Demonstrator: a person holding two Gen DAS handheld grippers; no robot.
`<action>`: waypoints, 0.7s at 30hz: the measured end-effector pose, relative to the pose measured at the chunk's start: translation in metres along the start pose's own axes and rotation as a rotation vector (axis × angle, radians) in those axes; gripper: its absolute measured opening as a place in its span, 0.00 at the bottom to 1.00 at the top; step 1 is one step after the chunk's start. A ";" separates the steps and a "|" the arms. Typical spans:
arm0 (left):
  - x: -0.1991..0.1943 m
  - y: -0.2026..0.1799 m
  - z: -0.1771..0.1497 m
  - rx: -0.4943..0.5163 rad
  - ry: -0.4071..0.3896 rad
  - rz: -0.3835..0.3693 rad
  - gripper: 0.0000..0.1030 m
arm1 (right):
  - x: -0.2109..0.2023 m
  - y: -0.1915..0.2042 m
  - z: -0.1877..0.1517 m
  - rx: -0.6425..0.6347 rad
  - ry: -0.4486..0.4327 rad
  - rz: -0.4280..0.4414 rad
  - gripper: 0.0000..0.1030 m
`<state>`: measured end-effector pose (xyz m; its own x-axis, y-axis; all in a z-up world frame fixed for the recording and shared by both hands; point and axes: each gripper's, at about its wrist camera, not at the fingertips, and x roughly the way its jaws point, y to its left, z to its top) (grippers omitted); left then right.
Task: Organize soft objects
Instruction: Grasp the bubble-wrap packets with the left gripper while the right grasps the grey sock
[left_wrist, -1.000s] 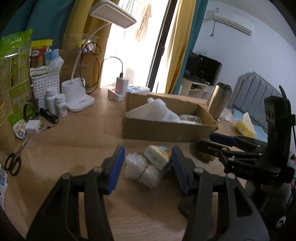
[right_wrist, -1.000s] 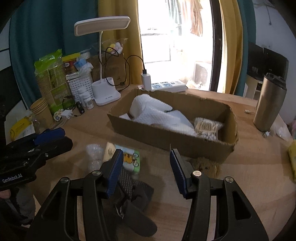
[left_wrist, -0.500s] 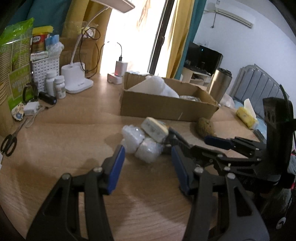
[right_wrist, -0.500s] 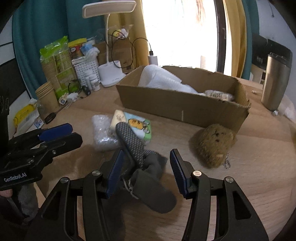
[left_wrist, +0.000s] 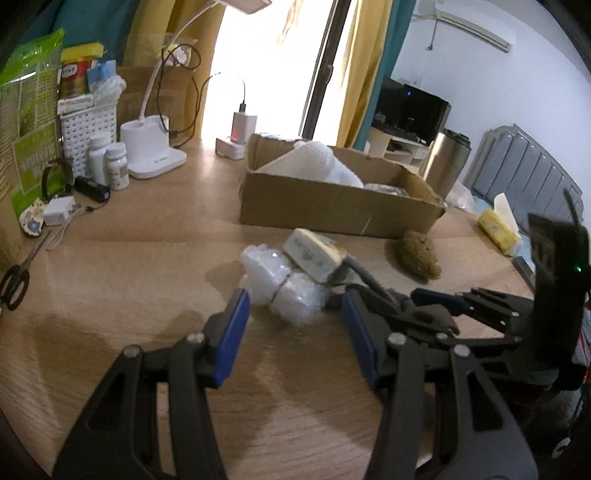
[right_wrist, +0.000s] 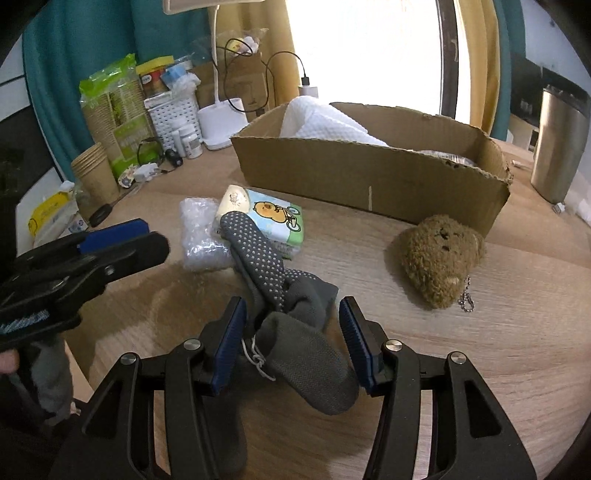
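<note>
A pair of grey socks (right_wrist: 295, 321) with dotted soles lies on the wooden table between the fingers of my right gripper (right_wrist: 293, 341). Its jaws are closing, and a gap still shows at the right pad. A clear bubble-wrap bundle (left_wrist: 280, 284) lies just ahead of my open left gripper (left_wrist: 295, 325), which holds nothing. A cartoon-printed tissue pack (right_wrist: 266, 218) leans on the bundle. A brown plush toy (right_wrist: 439, 254) with a ball chain sits by the cardboard box (right_wrist: 369, 177), which holds a white quilted roll (right_wrist: 321, 125).
A steel tumbler (right_wrist: 557, 144) stands right of the box. At the back left are a white desk lamp base (left_wrist: 153, 147), pill bottles (left_wrist: 110, 166), a white basket and paper cups (right_wrist: 94, 173). Scissors (left_wrist: 18, 273) lie near the left edge. A yellow tissue pack (left_wrist: 498, 229) lies far right.
Both grippers have sunk toward the table and tilted down. The socks now lie between the right fingers, which have narrowed a little. The bubble wrap sits closer to the left fingers.
</note>
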<state>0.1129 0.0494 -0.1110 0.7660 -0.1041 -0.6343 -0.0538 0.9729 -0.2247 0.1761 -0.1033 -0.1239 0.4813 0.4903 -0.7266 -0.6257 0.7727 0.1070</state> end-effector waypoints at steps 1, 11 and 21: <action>0.003 0.001 0.001 -0.004 0.005 0.005 0.53 | -0.001 -0.001 -0.001 -0.004 -0.003 -0.003 0.40; 0.031 -0.006 0.011 0.038 0.068 0.026 0.60 | -0.012 -0.014 -0.004 -0.008 -0.033 -0.001 0.29; 0.053 -0.011 0.017 0.054 0.134 0.048 0.78 | -0.019 -0.033 -0.001 0.036 -0.055 -0.010 0.29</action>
<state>0.1649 0.0370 -0.1296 0.6706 -0.0803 -0.7375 -0.0510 0.9868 -0.1539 0.1873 -0.1388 -0.1145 0.5208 0.5033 -0.6895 -0.5985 0.7912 0.1254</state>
